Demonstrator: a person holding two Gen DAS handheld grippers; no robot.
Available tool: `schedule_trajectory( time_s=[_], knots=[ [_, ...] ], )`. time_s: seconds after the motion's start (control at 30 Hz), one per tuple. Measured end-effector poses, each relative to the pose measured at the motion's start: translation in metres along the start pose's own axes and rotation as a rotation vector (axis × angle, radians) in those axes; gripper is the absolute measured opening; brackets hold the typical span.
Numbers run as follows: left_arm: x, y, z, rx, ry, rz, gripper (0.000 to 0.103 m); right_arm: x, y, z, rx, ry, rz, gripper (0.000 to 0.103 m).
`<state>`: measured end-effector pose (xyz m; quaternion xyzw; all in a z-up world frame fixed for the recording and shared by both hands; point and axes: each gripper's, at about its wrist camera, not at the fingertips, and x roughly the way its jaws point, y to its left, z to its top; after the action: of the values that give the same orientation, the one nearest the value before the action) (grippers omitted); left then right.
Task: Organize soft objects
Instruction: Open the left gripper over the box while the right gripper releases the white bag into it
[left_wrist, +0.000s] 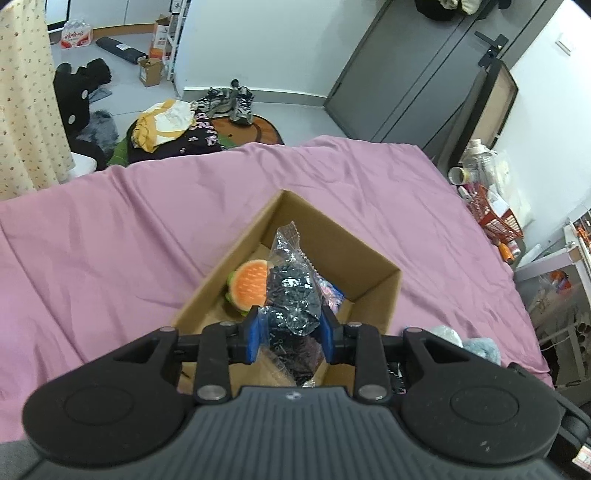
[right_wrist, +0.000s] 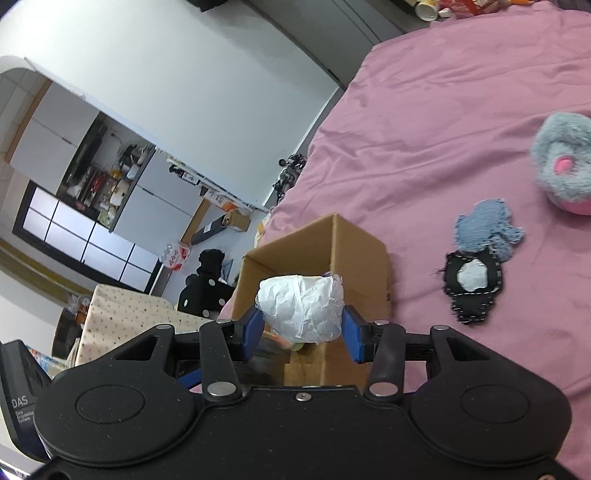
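Left gripper (left_wrist: 291, 332): its blue pads (left_wrist: 255, 334) press on both sides of a clear plastic bag of dark stuff (left_wrist: 291, 291), jaws narrowly apart around it.
Bag: it stands up between the pads, directly over the open cardboard box (left_wrist: 373, 258), its crinkled top pointing away from the tool.
Box contents: a plush burger (left_wrist: 249, 286) lies just left of the bag; something pale pink shows to the right.
Right gripper (right_wrist: 301, 332): closed on a crumpled white wad (right_wrist: 301, 310), which fills the gap between the blue pads (right_wrist: 352, 338).
Wad: held just in front of the box (right_wrist: 354, 251), near its rim.
Pink bedsheet (right_wrist: 424, 129): a grey-blue cloth scrap (right_wrist: 484, 232), a black patch with a white centre (right_wrist: 472, 291) and a grey-and-pink plush toy (right_wrist: 565, 162) lie to the box's right, apart from both tools.
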<state>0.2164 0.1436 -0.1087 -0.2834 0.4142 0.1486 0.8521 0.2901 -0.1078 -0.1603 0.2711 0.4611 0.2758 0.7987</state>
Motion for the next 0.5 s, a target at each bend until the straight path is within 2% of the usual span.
schedule_trajectory(
  time_s=[0.2,0.27,0.33,0.43,0.5],
  knots=[
    [0.0,0.008,0.008,0.004,-0.007,0.019,0.041,0.012,0.009,-0.005,-0.023,0.018,0.001,0.045],
    [0.0,0.01,0.009,0.004,-0.01,0.017,0.043,0.015,0.012,-0.006,-0.025,0.025,0.013,0.049],
    [0.0,0.012,0.011,0.004,-0.007,0.018,0.045,0.017,0.014,-0.007,-0.028,0.025,0.014,0.062],
    [0.0,0.013,0.011,0.011,-0.005,0.019,0.048,0.014,0.015,-0.006,-0.036,0.021,0.011,0.07],
    [0.0,0.013,0.01,0.019,-0.002,0.024,0.049,0.007,0.012,-0.003,-0.031,0.006,0.002,0.071]
  ],
)
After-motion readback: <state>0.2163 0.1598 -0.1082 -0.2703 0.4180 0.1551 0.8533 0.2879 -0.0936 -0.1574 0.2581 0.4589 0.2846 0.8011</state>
